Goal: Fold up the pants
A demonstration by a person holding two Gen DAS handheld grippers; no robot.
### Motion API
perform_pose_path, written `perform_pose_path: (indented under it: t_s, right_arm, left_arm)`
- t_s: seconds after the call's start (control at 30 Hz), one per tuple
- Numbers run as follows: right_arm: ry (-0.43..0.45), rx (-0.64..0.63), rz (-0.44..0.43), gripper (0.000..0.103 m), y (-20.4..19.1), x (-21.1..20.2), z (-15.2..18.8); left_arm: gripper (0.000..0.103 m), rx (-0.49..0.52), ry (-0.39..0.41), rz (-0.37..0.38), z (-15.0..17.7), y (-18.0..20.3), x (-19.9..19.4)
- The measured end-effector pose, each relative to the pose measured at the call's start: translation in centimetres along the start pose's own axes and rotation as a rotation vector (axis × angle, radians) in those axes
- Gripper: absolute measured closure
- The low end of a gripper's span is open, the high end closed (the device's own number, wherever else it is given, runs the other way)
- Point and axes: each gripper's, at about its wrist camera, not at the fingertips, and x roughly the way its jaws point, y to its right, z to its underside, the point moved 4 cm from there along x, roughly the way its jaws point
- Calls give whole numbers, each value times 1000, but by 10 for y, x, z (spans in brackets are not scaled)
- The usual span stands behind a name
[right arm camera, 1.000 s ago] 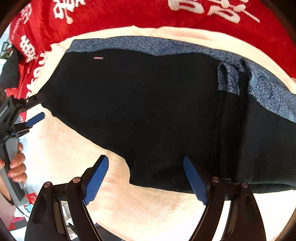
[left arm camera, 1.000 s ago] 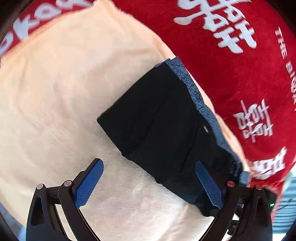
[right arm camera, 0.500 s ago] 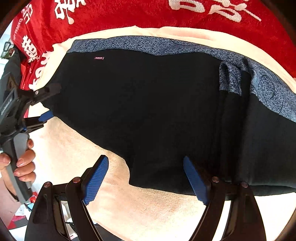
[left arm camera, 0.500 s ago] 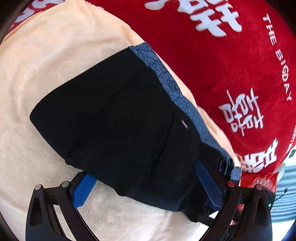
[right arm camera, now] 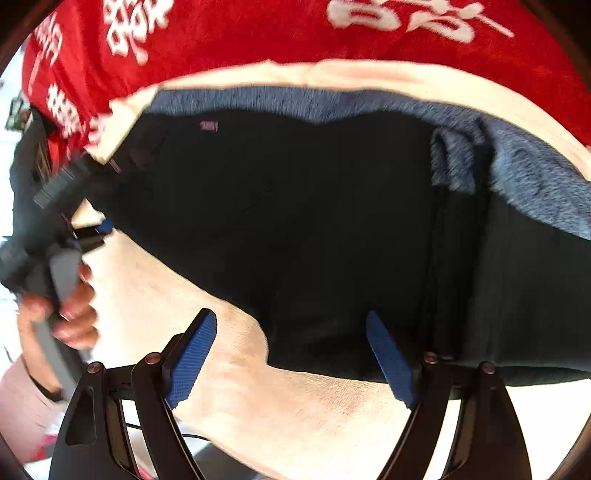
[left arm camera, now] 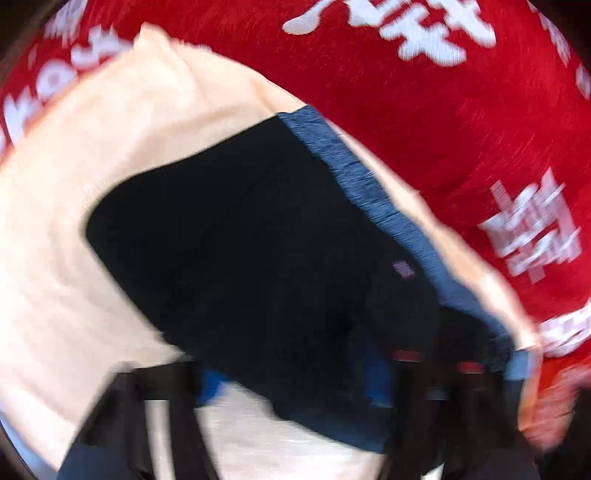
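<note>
Black pants [left arm camera: 258, 240] with a blue-grey patterned waistband [left arm camera: 373, 192] lie on a peach towel [left arm camera: 74, 166]. My left gripper [left arm camera: 291, 380] points down over the pants' near end, blurred. Its jaws are closing, the cloth lies between them, and a gap still shows between the blue pads. The right wrist view shows the same pants [right arm camera: 314, 221] spread wide, with the left gripper [right arm camera: 99, 218] at their left end. My right gripper [right arm camera: 288, 317] hangs open over the pants' near hem, one pad above the towel [right arm camera: 295, 406] and the other above the black cloth.
A red blanket [right arm camera: 258, 33] with white lettering lies under the towel and fills the far side. A person's hand [right arm camera: 74, 314] holds the left gripper's handle at the left edge. A folded blue-grey flap [right arm camera: 450, 162] stands up near the pants' right part.
My left gripper has slid onto the pants' end and its jaws have narrowed around the cloth. The pants' left end has shifted and rumpled. The right gripper stays open, nearly still.
</note>
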Motion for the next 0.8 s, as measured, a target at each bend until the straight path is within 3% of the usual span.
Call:
perform_pose_path:
  t_s: [0.07, 0.13, 0.2, 0.27, 0.47, 0.6, 0.77, 0.8]
  right_arm:
    - [9, 23, -8, 17, 0, -16, -16]
    - [-3, 32, -43, 17, -6, -29, -39]
    - [-53, 8, -99, 17, -23, -34, -68]
    - [-100, -47, -122, 17, -46, -32, -91]
    - [-255, -269, -115, 17, -152, 6, -154]
    - [-356, -394, -69, 17, -207, 43, -161]
    - [-504, -470, 72, 17, -220, 92, -153]
    - [-516, -475, 94, 26, -216, 97, -152]
  left_arm:
    - [64, 79, 45, -33, 2, 9, -7]
    - [64, 252, 124, -107, 10, 30, -18]
    - [64, 443, 192, -190, 24, 53, -21]
    - [64, 525, 210, -230, 33, 64, -19]
    - [64, 541, 221, -266, 35, 66, -14]
    - [64, 572, 241, -288, 36, 67, -16]
    - [64, 566, 247, -289, 36, 68, -17]
    - [64, 564, 239, -284, 36, 68, -17]
